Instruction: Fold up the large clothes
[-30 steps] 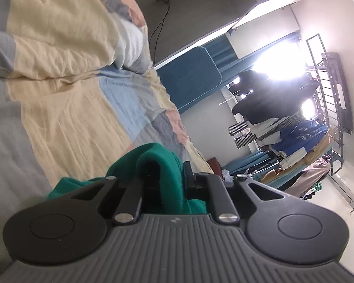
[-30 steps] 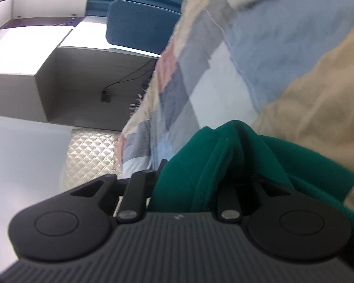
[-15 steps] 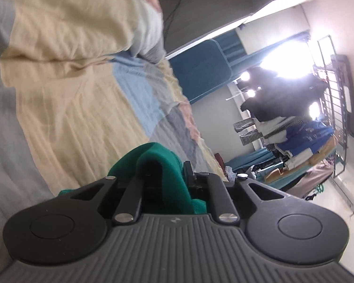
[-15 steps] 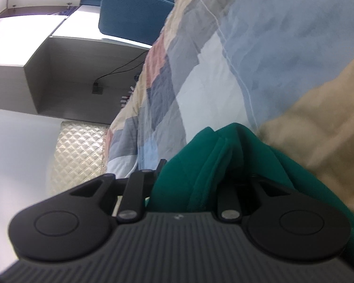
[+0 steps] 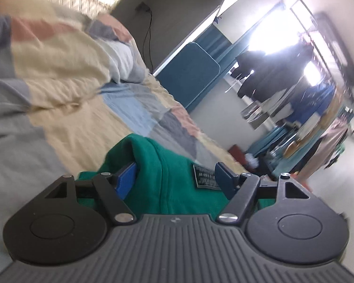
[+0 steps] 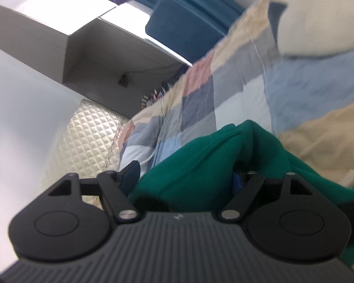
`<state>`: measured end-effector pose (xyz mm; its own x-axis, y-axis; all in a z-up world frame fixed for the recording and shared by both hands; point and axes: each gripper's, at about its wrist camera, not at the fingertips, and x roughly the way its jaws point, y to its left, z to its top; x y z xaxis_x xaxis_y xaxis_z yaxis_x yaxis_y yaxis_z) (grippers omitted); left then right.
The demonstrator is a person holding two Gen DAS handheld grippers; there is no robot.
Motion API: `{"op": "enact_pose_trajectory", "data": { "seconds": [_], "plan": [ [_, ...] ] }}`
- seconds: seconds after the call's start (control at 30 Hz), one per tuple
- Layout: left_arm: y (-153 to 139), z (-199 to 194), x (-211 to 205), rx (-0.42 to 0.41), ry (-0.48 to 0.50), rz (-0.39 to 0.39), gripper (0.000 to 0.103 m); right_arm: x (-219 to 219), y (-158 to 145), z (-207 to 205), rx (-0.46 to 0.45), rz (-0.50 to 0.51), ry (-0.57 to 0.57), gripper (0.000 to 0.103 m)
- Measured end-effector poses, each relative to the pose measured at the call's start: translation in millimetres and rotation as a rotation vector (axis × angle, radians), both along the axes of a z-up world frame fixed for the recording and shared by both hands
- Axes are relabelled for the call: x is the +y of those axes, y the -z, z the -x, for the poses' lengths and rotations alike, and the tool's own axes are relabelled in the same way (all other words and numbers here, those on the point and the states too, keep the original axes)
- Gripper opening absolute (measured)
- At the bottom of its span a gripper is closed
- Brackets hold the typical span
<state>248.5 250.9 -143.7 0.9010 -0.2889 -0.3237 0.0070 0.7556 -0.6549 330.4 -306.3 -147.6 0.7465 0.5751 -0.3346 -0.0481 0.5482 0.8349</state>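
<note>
Lying on the big patchwork bed cover (image 5: 87,122) of cream, blue, grey and pink squares is a soft green fleece garment (image 5: 167,176), bunched up into thick folds. In the left wrist view the left gripper (image 5: 174,176) is standing with its jaws wide apart; they have just been opening. The green cloth is still sitting between them, rising in a rounded hump. The blue pad (image 5: 126,180) on one finger is tucked against a fold of the cloth, while the other pad is standing clear of it, just beside a small dark label (image 5: 204,176) sewn on the garment. So the claw is no longer squeezing the cloth.

In the right wrist view the right gripper (image 6: 186,172) is also showing its jaws spread wide, and they too have just been opening. A fat fold of the green fleece garment (image 6: 200,165) is filling the gap between them. One finger is standing free beside the fold. The other finger is mostly hidden behind the cloth, so I cannot tell if it is touching.

Behind the bed, a blue padded chair (image 5: 191,75) is standing by a grey desk. A metal clothes rack (image 5: 313,89) full of hanging clothes is standing by the bright window. A shiny quilted headboard (image 6: 82,139) is showing at the end of the bed.
</note>
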Motion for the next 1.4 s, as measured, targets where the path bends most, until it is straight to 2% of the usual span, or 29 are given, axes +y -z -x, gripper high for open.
{"op": "enact_pose_trajectory", "data": {
  "seconds": [0.07, 0.17, 0.23, 0.3, 0.37, 0.43, 0.5, 0.6, 0.73, 0.83, 0.9, 1.03, 1.1, 1.2, 1.3, 1.4],
  "plan": [
    [-6, 14, -5, 0.003, 0.006, -0.031, 0.077, 0, -11, 17, -0.047, 0.028, 0.035, 0.078],
    [-10, 29, -11, 0.001, 0.042, -0.029, 0.077, 4, -30, 35, -0.139, 0.075, 0.063, 0.078],
    [-12, 35, -19, -0.005, 0.062, -0.064, 0.077, 11, -44, 47, -0.218, 0.133, 0.076, 0.078],
    [-12, 37, -26, -0.003, 0.069, -0.115, 0.077, 18, -55, 57, -0.285, 0.184, 0.061, 0.078],
    [-6, 34, -26, 0.018, 0.067, -0.108, 0.077, 23, -56, 59, -0.311, 0.173, 0.007, 0.078],
    [1, 28, -24, 0.041, 0.062, -0.116, 0.077, 34, -51, 55, -0.285, 0.2, -0.043, 0.078],
    [6, 22, -26, 0.071, 0.049, -0.17, 0.077, 49, -45, 46, -0.249, 0.276, -0.097, 0.078],
    [15, 12, -26, 0.118, 0.046, -0.198, 0.077, 73, -34, 33, -0.217, 0.365, -0.165, 0.078],
    [24, 3, -25, 0.14, 0.017, -0.211, 0.077, 110, -29, 6, -0.186, 0.511, -0.244, 0.077],
    [26, 0, -22, 0.142, -0.005, -0.225, 0.077, 132, -33, -6, -0.186, 0.521, -0.3, 0.077],
    [27, 0, -19, 0.147, -0.018, -0.229, 0.077, 147, -40, -13, -0.208, 0.529, -0.388, 0.076],
    [29, -1, -9, 0.162, -0.063, -0.212, 0.077, 173, -44, -22, -0.209, 0.705, -0.462, 0.075],
    [32, -4, -2, 0.171, -0.078, -0.2, 0.077, 177, -39, -30, -0.177, 0.736, -0.496, 0.075],
    [40, -10, 5, 0.193, -0.078, -0.165, 0.075, 173, -29, -42, -0.122, 0.813, -0.461, 0.074],
    [48, -16, 7, 0.211, -0.054, -0.124, 0.075, 159, -15, -56, -0.078, 0.838, -0.402, 0.074],
    [50, -18, 3, 0.206, -0.042, -0.13, 0.074, 145, -7, -61, -0.068, 0.95, -0.301, 0.075]
  ]
}}
